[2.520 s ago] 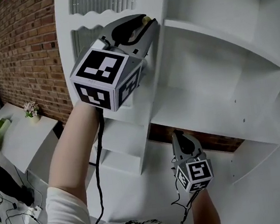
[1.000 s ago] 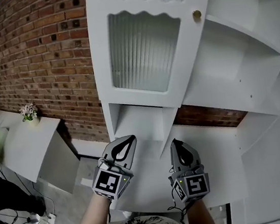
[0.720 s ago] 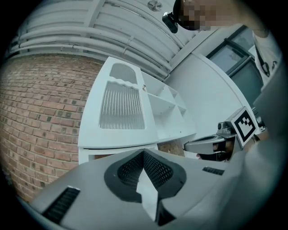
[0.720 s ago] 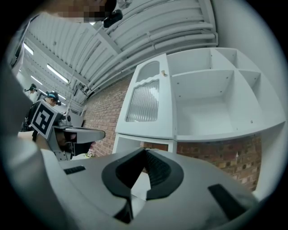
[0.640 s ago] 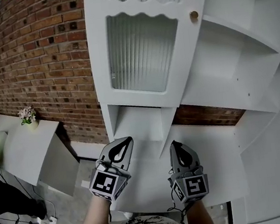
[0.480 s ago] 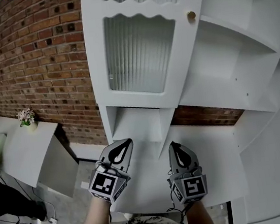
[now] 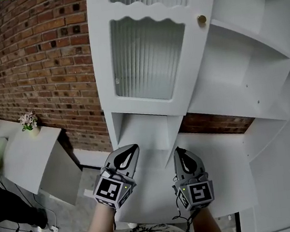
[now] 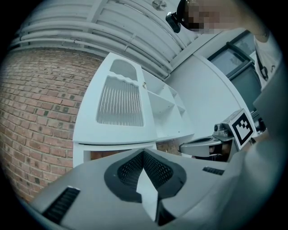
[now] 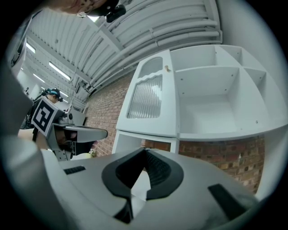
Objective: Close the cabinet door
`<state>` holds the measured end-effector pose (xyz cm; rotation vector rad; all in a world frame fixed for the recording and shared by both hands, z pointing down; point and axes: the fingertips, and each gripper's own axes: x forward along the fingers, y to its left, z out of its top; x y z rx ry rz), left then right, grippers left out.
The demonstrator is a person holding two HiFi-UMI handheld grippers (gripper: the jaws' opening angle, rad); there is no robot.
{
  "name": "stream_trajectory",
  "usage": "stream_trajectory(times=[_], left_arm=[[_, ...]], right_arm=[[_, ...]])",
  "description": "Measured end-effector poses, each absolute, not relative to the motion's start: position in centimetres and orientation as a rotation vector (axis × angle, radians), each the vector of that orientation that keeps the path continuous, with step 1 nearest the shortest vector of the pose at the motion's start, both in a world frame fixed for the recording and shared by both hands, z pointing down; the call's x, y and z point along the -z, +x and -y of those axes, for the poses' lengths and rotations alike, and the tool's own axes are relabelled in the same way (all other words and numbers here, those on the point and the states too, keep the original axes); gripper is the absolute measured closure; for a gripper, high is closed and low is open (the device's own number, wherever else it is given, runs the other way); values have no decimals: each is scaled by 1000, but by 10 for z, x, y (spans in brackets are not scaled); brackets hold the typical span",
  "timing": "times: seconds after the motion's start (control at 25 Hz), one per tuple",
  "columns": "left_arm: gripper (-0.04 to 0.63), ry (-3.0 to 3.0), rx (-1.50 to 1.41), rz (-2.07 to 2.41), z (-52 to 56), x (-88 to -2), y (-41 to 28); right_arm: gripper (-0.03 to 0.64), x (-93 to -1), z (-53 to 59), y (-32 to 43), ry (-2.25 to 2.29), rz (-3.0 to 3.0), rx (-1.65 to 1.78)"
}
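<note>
Brick wall (image 7: 33,74) fills the far left, with a small potted plant (image 7: 28,121) on a low white side unit below it. Next along, the left claw (image 7: 131,149) hangs low in front of the cabinet, pointing roughly level. Its own view shows the two jaws pressed together with nothing between them.

Above it stands the cabinet door (image 7: 107,64), white-framed around a ribbed glass pane (image 7: 145,59). It looks flush with the cabinet front, its brass knob (image 7: 202,19) at the right-hand edge, so the closing seems done or very nearly so.

If any gap remains on the knob side, the sound way to finish is to press a closed claw tip on the solid white frame near the knob, never on the glass. The push should be square and gentle, so the door seats instead of bouncing back.

Just right of the left one, the right claw (image 7: 182,151) is also low and level, with its jaws together and empty. Open shelves (image 7: 245,73) stand bare at the far right.
</note>
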<state>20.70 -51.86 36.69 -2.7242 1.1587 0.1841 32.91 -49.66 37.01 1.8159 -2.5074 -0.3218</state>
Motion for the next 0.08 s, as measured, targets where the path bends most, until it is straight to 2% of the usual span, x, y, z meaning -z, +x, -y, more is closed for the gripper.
stream_trajectory(times=[0.08], left_arm=[[583, -2725, -176, -1166, 521, -367, 207]], right_arm=[[612, -371, 500, 330, 1813, 2510, 321]])
